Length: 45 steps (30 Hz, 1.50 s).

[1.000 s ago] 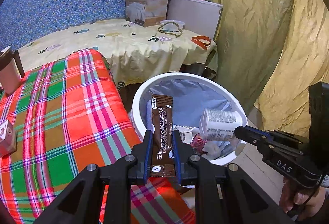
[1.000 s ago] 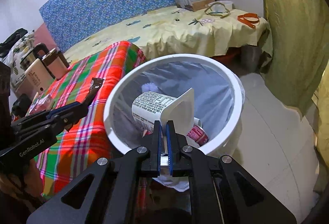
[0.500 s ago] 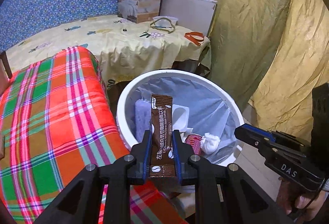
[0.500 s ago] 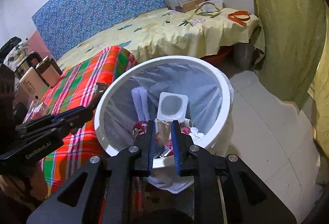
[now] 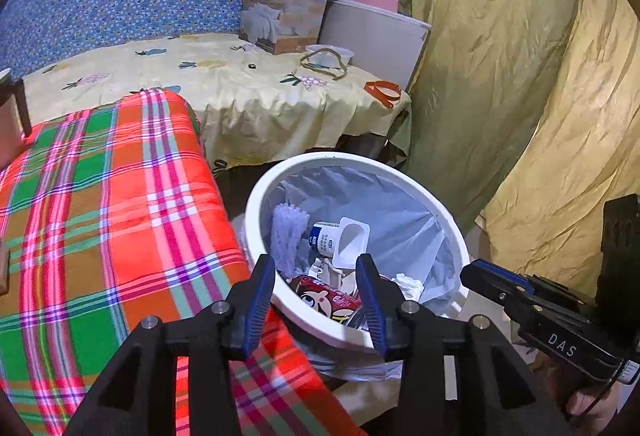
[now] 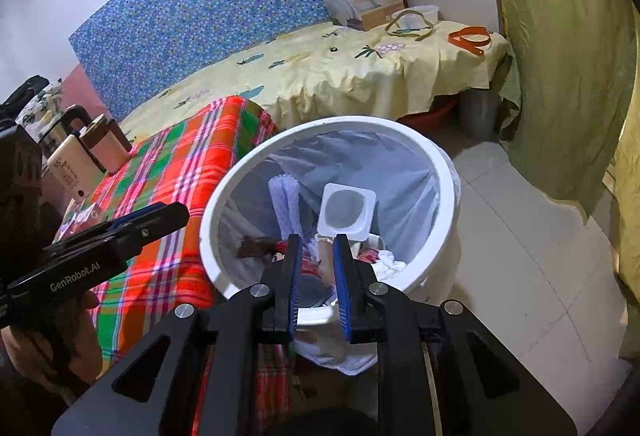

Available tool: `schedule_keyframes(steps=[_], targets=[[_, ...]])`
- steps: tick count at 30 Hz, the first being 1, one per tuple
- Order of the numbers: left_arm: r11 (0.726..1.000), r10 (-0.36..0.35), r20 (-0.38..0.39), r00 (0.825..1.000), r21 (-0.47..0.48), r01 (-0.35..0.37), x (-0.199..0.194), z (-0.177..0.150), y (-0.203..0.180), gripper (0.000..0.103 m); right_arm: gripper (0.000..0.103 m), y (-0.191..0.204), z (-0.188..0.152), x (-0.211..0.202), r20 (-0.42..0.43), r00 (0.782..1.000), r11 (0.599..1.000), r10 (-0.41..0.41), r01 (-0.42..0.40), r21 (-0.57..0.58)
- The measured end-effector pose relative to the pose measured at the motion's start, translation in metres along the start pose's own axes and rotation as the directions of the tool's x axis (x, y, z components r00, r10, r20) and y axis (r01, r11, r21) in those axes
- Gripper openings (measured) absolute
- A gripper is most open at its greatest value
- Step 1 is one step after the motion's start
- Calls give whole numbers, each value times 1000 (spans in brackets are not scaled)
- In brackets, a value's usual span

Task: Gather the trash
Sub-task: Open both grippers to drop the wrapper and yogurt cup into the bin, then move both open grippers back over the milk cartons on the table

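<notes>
**White bin takes the litter, both grippers empty above it**

White plastic rings the bin (image 5: 256, 220) in the left wrist view, where it sits at centre with a pale liner bag inside. The left gripper (image 5: 316, 296) hangs over the near rim at six o'clock. Its jaws are opening, and nothing lies between them. I judge it is placed there so that a dropped piece falls straight in. Inside the bin lie a yoghurt cup (image 5: 352, 240), a white foam net (image 5: 288, 236), a red printed wrapper (image 5: 328, 300) and a crumpled tissue (image 5: 408, 284). At four o'clock the right gripper (image 5: 476, 274) points in toward the rim. A red and green checked blanket (image 5: 100, 216) covers the bed at nine o'clock, just beside the bin. A yellow sheet (image 5: 240, 96) spreads at twelve o'clock, with a cardboard box (image 5: 284, 12) on it. Olive curtains (image 5: 500, 76) fill three o'clock.

In the right wrist view the right gripper (image 6: 316, 272) hovers over the near rim of the bin (image 6: 208, 236). Its jaws stand slightly apart and grip nothing. The cup (image 6: 346, 210) lies mouth up, just beyond them. A brown sachet (image 6: 256, 246) rests low against the liner at ten o'clock of the fingers. The left gripper (image 6: 176, 214) reaches in from nine o'clock over the blanket (image 6: 168, 188). Pale floor tiles (image 6: 520, 256) spread at three o'clock. A blue flowered cloth (image 6: 208, 20) backs the bed at eleven o'clock.
</notes>
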State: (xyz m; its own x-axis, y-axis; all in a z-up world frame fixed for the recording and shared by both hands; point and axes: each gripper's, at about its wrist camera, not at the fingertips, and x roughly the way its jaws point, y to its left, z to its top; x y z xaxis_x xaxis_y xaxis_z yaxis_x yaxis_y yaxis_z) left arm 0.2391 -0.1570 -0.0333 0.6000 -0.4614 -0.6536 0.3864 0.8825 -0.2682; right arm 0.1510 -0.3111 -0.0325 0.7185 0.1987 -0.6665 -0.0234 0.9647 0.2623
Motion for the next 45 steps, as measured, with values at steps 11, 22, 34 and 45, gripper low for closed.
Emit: schedule_keyframes(steps=[11, 22, 34, 45], targets=[[998, 48, 42, 998, -29, -47, -41, -14, 15, 42, 18, 21, -2, -10, 18, 998, 997, 62, -62, -41], [990, 126, 64, 990, -72, -121, -79, -40, 34, 42, 18, 49, -8, -19, 28, 989, 984, 145, -141, -109], [971, 209, 85, 974, -136, -197, -117, -68, 64, 42, 21, 77, -17, -7, -36, 975, 966, 217, -220, -133], [938, 299, 80, 951, -209, -277, -145, -88, 109, 42, 41, 114, -21, 3, -88, 960, 942, 264, -277, -188]])
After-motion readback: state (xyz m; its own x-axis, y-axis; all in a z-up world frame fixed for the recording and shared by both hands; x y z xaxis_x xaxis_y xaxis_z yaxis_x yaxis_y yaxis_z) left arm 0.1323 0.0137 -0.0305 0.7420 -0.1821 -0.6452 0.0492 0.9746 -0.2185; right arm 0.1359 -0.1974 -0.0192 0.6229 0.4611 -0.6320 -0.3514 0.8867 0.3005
